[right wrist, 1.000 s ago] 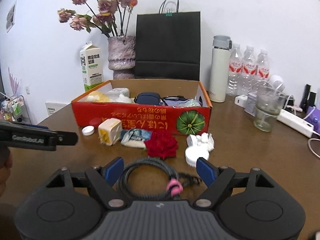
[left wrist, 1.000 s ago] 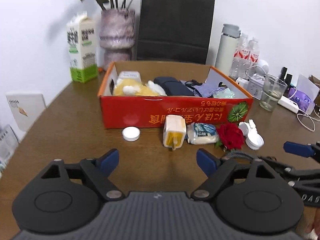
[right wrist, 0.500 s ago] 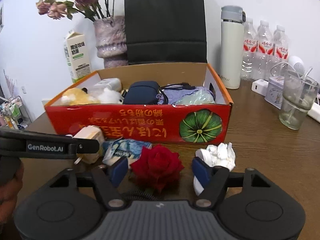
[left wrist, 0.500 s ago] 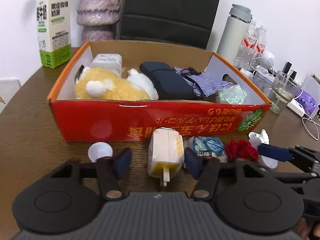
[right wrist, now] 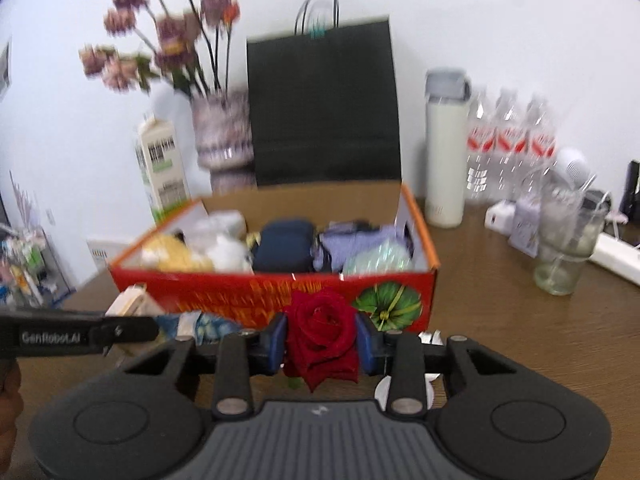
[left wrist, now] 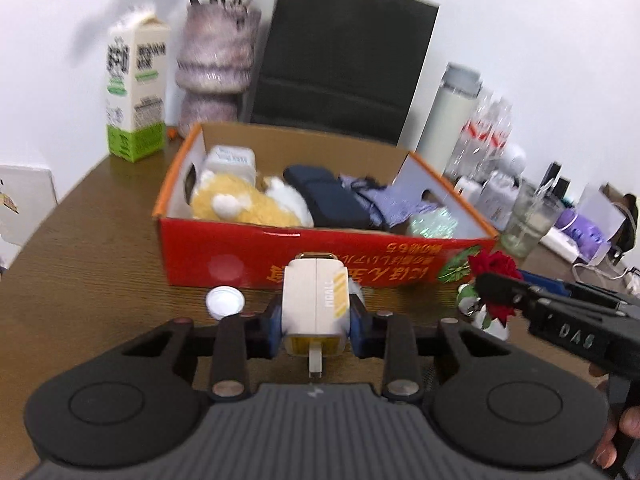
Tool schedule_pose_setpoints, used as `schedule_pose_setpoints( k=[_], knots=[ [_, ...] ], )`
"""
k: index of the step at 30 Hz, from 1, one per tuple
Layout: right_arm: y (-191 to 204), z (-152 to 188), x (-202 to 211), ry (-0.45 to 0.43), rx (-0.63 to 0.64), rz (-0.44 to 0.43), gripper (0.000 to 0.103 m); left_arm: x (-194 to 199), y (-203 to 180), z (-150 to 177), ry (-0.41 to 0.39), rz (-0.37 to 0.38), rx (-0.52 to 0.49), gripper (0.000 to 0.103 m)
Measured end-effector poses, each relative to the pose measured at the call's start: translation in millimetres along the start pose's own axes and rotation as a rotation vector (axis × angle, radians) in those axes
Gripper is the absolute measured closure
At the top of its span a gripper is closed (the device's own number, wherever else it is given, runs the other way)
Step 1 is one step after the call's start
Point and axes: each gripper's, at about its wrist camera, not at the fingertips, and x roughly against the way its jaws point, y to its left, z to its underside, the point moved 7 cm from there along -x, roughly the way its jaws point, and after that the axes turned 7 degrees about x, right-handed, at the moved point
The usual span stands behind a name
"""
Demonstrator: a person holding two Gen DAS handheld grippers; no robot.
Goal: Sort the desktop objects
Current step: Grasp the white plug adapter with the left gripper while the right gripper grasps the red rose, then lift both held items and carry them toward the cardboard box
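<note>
My left gripper point(left wrist: 315, 326) is shut on a white and yellow charger plug point(left wrist: 314, 304) and holds it above the table, in front of the red cardboard box point(left wrist: 240, 254). My right gripper point(right wrist: 322, 344) is shut on a red rose point(right wrist: 322, 334) and holds it in front of the same box point(right wrist: 400, 300). The rose also shows in the left wrist view point(left wrist: 494, 268). The box holds a yellow plush toy point(left wrist: 240, 204), a dark blue pouch point(left wrist: 328, 200) and purple cloth point(left wrist: 384, 202). A white cap point(left wrist: 225, 301) lies on the table by the box. A blue-white packet point(right wrist: 204, 326) lies below the box front.
Behind the box stand a milk carton point(left wrist: 136, 92), a vase point(left wrist: 216, 68), a black paper bag point(left wrist: 344, 64), a white flask point(right wrist: 446, 148) and water bottles point(right wrist: 512, 144). A glass point(right wrist: 564, 248) and power strip point(right wrist: 620, 256) sit at the right. A white round object point(right wrist: 404, 390) lies under my right gripper.
Both grippers have closed, the left on the charger plug and the right on the rose, and both have lifted their objects off the table.
</note>
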Motion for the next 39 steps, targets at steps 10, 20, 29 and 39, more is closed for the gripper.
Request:
schedule_pose_setpoints(
  k=[10, 20, 29, 39],
  knots=[
    [50, 43, 79, 0.012, 0.032, -0.085, 0.069, 73, 21, 86, 0.063, -0.036, 0.024, 0.071],
    [78, 101, 116, 0.105, 0.114, -0.086, 0.068, 103, 29, 125, 0.049, -0.137, -0.038, 0.066],
    [68, 105, 138, 0.092, 0.112, -0.05, 0.068, 117, 41, 115, 0.006, -0.123, 0.004, 0.045],
    [77, 106, 131, 0.1, 0.134, -0.074, 0.068, 109, 56, 118, 0.034, -0.134, 0.033, 0.069]
  ],
)
